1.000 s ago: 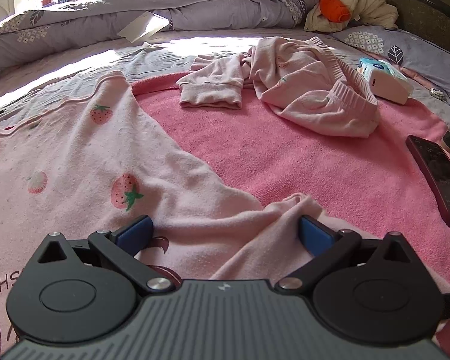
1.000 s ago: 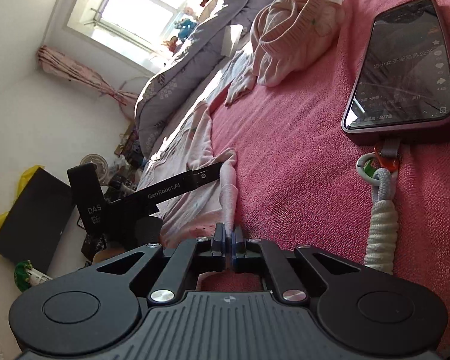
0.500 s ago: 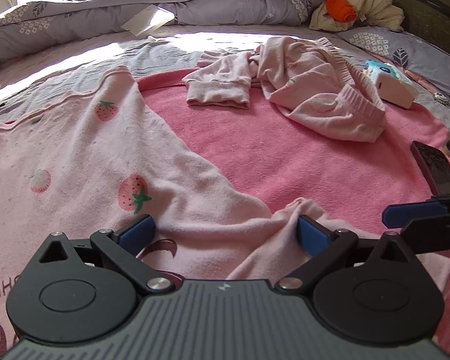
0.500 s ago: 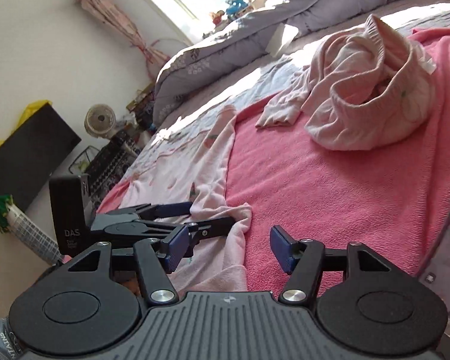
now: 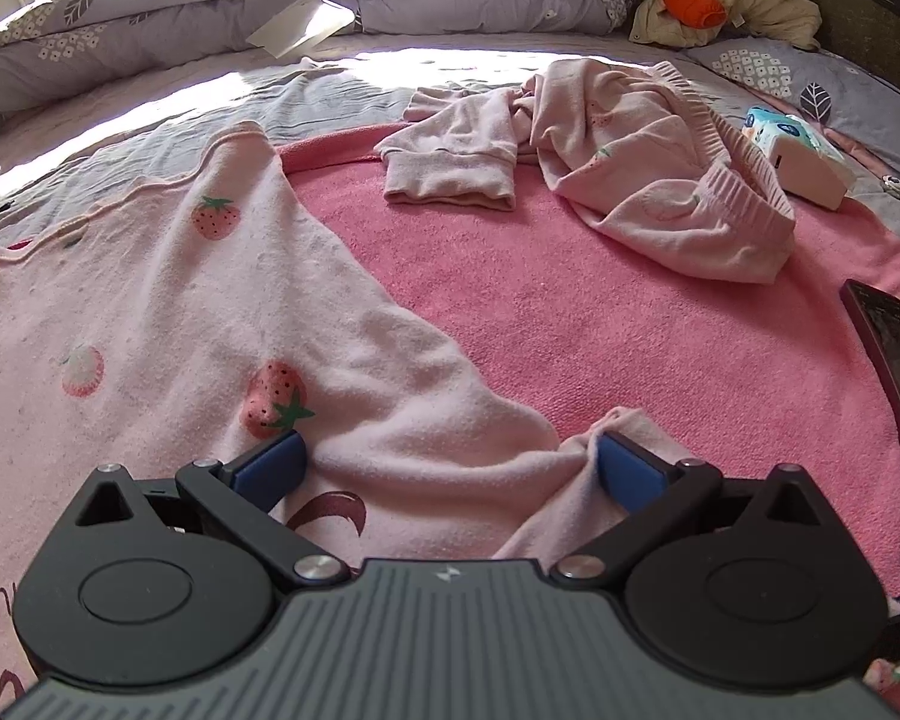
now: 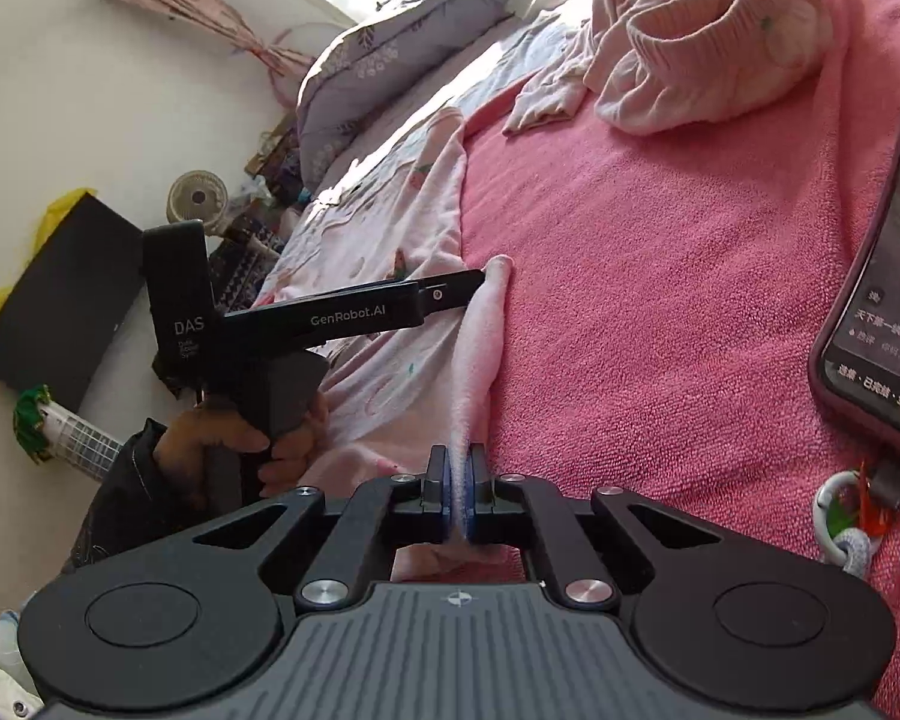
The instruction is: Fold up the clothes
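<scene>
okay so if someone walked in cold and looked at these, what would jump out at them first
Probably the pale pink strawberry-print top spread over the bright pink blanket, its edge pinched in the shut right hand-held gripper. The left hand-held gripper sits open over a fold of it. Behind lies a crumpled pink garment, and a phone at right.

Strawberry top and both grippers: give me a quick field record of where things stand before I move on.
garment: strawberry top spread on the pink blanket
left gripper: open, fingers straddling a fabric ridge
right gripper: shut on a pinched edge of the top
second garment: crumpled pink pants, unfolded, farther up the bed
phone: screen lit, on the blanket to the right of the right gripper
fold status: not yet folded
</scene>
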A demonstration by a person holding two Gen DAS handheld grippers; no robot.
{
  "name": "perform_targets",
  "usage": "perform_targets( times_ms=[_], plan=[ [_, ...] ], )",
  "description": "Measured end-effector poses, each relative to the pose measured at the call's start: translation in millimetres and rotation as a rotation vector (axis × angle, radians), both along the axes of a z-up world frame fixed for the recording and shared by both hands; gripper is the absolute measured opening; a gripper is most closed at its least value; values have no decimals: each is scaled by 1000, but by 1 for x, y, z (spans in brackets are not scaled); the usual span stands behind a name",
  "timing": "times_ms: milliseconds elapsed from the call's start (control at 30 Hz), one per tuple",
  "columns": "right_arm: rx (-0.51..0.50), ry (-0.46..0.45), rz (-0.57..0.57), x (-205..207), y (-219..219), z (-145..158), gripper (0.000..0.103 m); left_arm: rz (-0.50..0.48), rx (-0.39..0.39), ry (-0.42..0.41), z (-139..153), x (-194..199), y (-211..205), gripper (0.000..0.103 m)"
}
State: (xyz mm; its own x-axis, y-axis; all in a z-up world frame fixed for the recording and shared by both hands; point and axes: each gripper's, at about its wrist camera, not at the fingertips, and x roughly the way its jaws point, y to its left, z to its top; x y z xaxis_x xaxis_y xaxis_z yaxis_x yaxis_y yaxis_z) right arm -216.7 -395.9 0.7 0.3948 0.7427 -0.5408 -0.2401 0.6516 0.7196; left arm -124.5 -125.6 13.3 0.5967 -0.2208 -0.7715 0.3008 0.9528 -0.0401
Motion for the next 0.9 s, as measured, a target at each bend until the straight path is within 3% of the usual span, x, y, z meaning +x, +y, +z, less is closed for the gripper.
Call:
perform_targets(
  times_ms=[267, 433, 533, 600, 633, 700, 767, 900],
  plan=[
    [63, 62, -61, -5, -25, -7, 5, 0, 9, -7, -1, -1, -1, 103],
    [-50, 5, -51, -22, -35, 6, 7, 3, 9, -22, -1, -3, -1, 103],
    [-146, -86, -98, -35, -38, 25, 10, 16, -6, -28, 4, -8, 2, 103],
    [-216, -213, -136, -44, -30, 42, 17, 27, -4, -31, 14, -18, 4, 102],
    [-234, -267, -141, -48, -23, 48, 21, 22, 17, -47, 18, -24, 5, 102],
    [-271, -375, -151, -54, -9, 60, 41, 22, 78, -81, 25, -37, 8, 103],
    [-296, -438, -131, -54, 10, 66, 42, 43, 155, -113, 29, -50, 17, 103],
    [-338, -556, -85, -45, 67, 57, 48, 105, 226, -135, 31, -71, 48, 103]
  ],
)
